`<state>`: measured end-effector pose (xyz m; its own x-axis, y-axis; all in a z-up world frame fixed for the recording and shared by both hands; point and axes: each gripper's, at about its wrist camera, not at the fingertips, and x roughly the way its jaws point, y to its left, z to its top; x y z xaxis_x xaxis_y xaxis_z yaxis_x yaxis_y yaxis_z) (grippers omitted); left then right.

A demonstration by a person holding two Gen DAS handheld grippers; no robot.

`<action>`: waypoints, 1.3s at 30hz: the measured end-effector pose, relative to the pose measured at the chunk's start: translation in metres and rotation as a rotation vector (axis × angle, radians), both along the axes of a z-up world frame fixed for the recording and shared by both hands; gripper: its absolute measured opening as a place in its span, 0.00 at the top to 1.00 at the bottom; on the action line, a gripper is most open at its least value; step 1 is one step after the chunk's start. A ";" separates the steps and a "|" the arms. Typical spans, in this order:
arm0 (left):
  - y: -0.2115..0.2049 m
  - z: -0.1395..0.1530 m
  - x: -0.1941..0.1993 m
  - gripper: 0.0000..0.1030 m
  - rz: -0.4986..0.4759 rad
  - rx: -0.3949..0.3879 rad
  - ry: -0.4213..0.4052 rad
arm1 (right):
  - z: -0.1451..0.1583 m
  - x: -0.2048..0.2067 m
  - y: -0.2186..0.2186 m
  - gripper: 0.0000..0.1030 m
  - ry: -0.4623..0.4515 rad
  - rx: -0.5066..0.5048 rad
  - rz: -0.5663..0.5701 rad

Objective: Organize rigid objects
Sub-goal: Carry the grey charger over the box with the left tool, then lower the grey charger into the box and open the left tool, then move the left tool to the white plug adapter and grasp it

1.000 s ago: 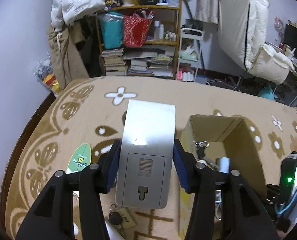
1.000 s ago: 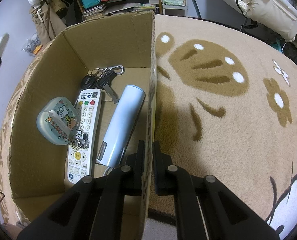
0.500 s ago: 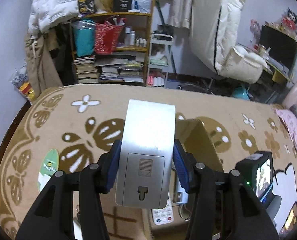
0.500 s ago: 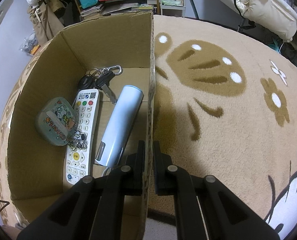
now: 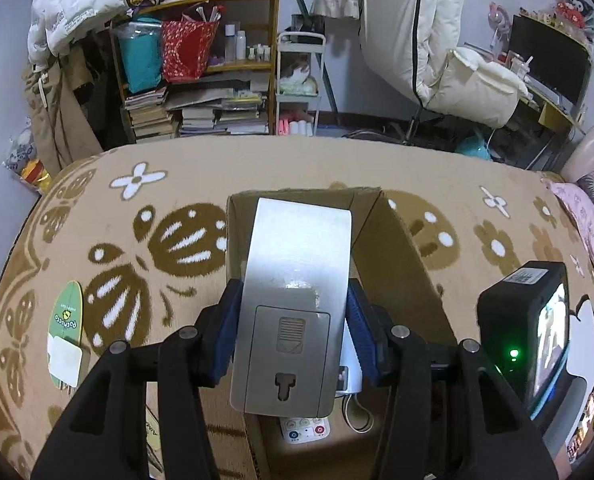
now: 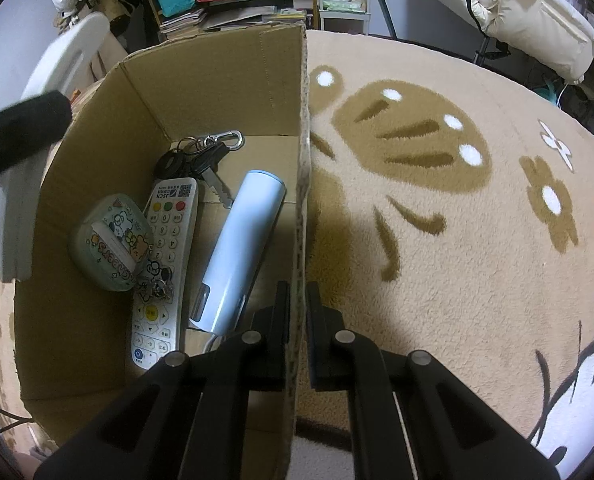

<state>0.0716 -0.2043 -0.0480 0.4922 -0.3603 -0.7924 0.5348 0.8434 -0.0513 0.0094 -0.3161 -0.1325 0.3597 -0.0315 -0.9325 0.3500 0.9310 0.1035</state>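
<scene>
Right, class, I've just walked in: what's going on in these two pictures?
A person is tidying hard items into a cardboard box on a patterned rug. The left tongs grip a flat silver device above the open box. The right tongs pinch the box's side wall, apparently steadying it. Inside lie a white remote, a pale blue tube, keys and a green case.

A cluttered bedroom at home. A patterned rug [image 5: 477, 200] lies before a crowded bookshelf [image 5: 201, 80], with a monitor [image 5: 549, 60] on a desk.
</scene>
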 end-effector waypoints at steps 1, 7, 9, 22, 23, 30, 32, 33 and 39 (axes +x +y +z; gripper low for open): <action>0.000 -0.001 0.000 0.53 0.001 0.002 0.000 | 0.000 0.000 0.000 0.92 0.000 0.000 0.000; 0.002 0.002 0.000 0.52 0.002 0.032 -0.033 | 0.000 0.000 -0.001 0.92 -0.004 0.001 0.003; 0.006 0.004 0.002 0.50 0.011 0.029 -0.032 | -0.001 0.000 -0.002 0.92 -0.004 0.006 0.001; 0.047 0.011 0.019 0.06 0.130 0.061 -0.059 | 0.000 -0.002 -0.003 0.92 -0.007 0.011 0.008; 0.051 0.010 0.020 0.04 0.140 0.069 -0.055 | 0.000 -0.002 -0.003 0.92 -0.007 0.013 0.008; 0.086 0.002 0.023 0.03 0.203 0.112 -0.017 | -0.001 -0.001 -0.003 0.92 -0.006 0.019 0.010; 0.097 -0.001 0.023 0.03 0.220 0.129 -0.008 | -0.001 -0.001 -0.003 0.92 -0.006 0.021 0.009; 0.100 -0.002 0.023 0.03 0.226 0.132 -0.003 | -0.001 -0.001 -0.003 0.92 -0.006 0.022 0.010; 0.126 -0.013 0.021 0.03 0.309 0.140 0.048 | -0.002 -0.001 -0.005 0.92 -0.005 0.021 0.013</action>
